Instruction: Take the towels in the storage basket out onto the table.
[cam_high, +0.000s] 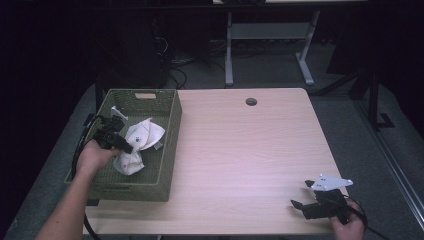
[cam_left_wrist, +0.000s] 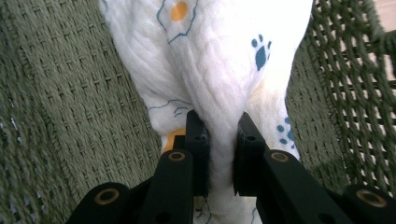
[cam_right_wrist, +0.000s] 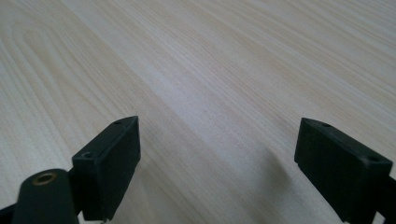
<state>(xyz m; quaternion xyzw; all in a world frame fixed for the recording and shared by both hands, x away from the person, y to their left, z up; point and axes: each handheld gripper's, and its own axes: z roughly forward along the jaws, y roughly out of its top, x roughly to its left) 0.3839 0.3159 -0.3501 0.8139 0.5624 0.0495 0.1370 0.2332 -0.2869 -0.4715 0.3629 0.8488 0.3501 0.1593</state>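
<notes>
1. Left claw (cam_left_wrist: 219, 135) is inside the green woven basket (cam_high: 165, 150), jaws pinched on a fold of the white cloth (cam_left_wrist: 215, 70); the cloth runs up and away from the jaws, w/ blue paw prints and orange spots on it.
2. High view: cloth (cam_high: 136, 145) lies bunched in the basket's middle, one part spread toward the far-right side, another wad nearer the person. Left claw (cam_high: 129, 148) touches it from the left.
3. Basket sits at the bench's (cam_high: 240, 150) left edge, partly overhanging it. A small grey item lies next to the cloth on its right; can't tell what it is.
4. Left hand (cam_high: 94, 156) reaches in over the basket's left wall, forearm coming from bottom left.
5. Right claw (cam_high: 301, 194) rests at the near-right corner of the bench, jaws spread wide w/ nothing between them, bare wood (cam_right_wrist: 210, 70) ahead. Right hand (cam_high: 347, 225) grips it from the bottom edge; well apart from the basket.
</notes>
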